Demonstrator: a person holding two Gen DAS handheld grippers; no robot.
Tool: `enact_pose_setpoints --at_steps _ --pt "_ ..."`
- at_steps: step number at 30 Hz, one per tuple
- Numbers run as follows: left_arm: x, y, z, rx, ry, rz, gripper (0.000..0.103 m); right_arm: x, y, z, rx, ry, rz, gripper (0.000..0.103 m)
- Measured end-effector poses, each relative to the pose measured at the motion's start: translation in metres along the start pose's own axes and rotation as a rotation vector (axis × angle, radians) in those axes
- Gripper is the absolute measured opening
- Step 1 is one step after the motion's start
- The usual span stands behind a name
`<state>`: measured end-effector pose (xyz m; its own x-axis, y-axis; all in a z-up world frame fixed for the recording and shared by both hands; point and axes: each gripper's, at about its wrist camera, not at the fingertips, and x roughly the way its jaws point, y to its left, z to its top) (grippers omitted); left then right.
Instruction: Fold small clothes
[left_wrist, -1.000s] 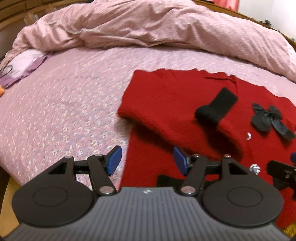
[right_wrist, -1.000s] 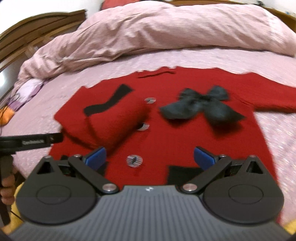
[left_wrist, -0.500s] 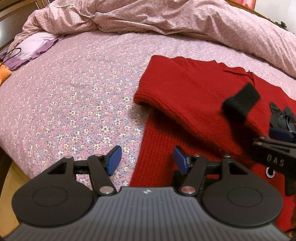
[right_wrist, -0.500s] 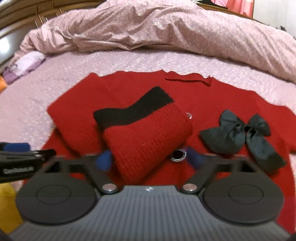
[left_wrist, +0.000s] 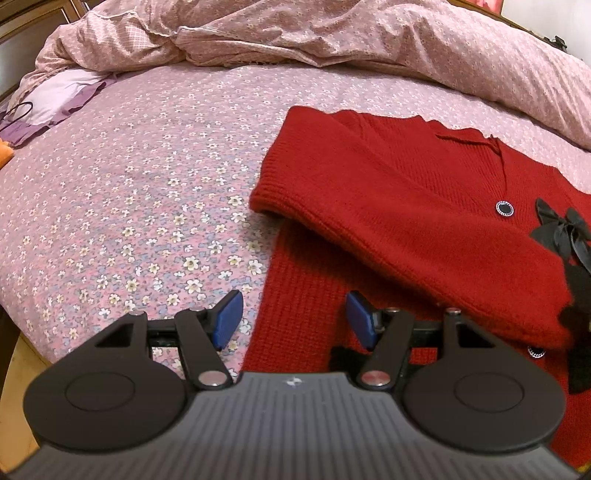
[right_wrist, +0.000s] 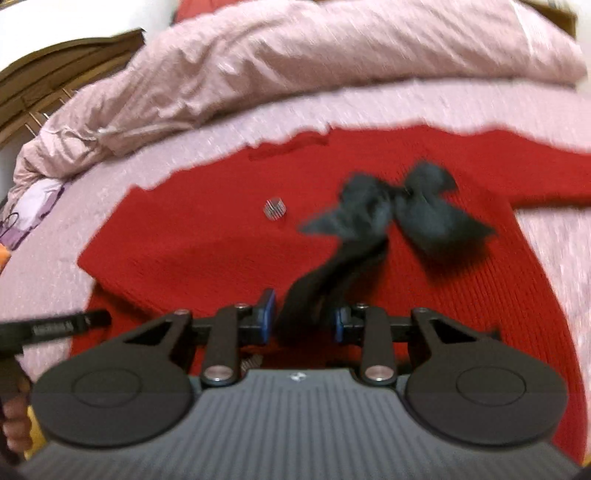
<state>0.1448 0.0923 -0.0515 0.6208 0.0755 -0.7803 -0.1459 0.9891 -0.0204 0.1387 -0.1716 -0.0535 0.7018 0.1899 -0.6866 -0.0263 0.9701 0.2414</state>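
Right gripper (right_wrist: 301, 319) closing around the red cardigan's (right_wrist: 207, 236) black cuff (right_wrist: 314, 291).
Left gripper (left_wrist: 291, 319) is hovering half-open, empty, over the cardigan's edge.

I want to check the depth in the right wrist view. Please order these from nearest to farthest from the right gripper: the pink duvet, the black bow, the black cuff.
1. black cuff: between the closing jaws of the right gripper.
2. black bow: beyond it, on the red cardigan.
3. pink duvet: bunched across the far side.
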Motion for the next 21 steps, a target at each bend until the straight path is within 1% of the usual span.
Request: enact_pose_setpoints --at_steps 3,7,8,9,10,11,12,13,15,18,21 --pt "-0.001 -0.001 0.0 0.003 0.0 0.001 0.067 -0.003 -0.012 -0.011 -0.008 0.047 0.012 0.035" --pt "0.0 -0.001 0.001 0.005 -0.001 0.006 0.067 -0.022 -0.018 -0.013 -0.039 0.031 0.019 0.037" --pt "0.0 -0.002 0.001 0.004 -0.001 0.007 0.067 -0.026 -0.018 -0.01 -0.044 0.015 0.013 0.042" --pt "0.001 -0.002 0.001 0.004 0.0 0.007 0.067 -0.032 -0.02 -0.008 -0.05 -0.01 0.004 0.051" --pt "0.002 -0.003 0.001 0.005 0.002 0.008 0.067 -0.035 -0.02 -0.003 -0.055 -0.041 -0.01 0.056" --pt "0.002 -0.003 0.001 0.006 0.003 0.009 0.067 -0.037 -0.021 0.002 -0.056 -0.069 -0.025 0.067" --pt "0.003 -0.004 0.001 0.007 0.004 0.009 0.067 -0.036 -0.021 0.006 -0.063 -0.091 -0.036 0.071" --pt "0.003 -0.005 0.001 0.008 0.004 0.008 0.067 -0.032 -0.021 0.011 -0.077 -0.103 -0.043 0.071" --pt "0.004 -0.007 0.001 0.009 0.006 0.005 0.067 -0.02 -0.023 0.018 -0.094 -0.092 -0.048 0.071" --pt "0.006 -0.008 0.001 0.013 0.007 0.004 0.067 0.005 -0.028 0.023 -0.081 -0.025 -0.035 0.07" --pt "0.007 -0.008 0.001 0.017 0.009 0.004 0.067 0.025 -0.03 0.02 -0.051 0.033 -0.016 0.071"
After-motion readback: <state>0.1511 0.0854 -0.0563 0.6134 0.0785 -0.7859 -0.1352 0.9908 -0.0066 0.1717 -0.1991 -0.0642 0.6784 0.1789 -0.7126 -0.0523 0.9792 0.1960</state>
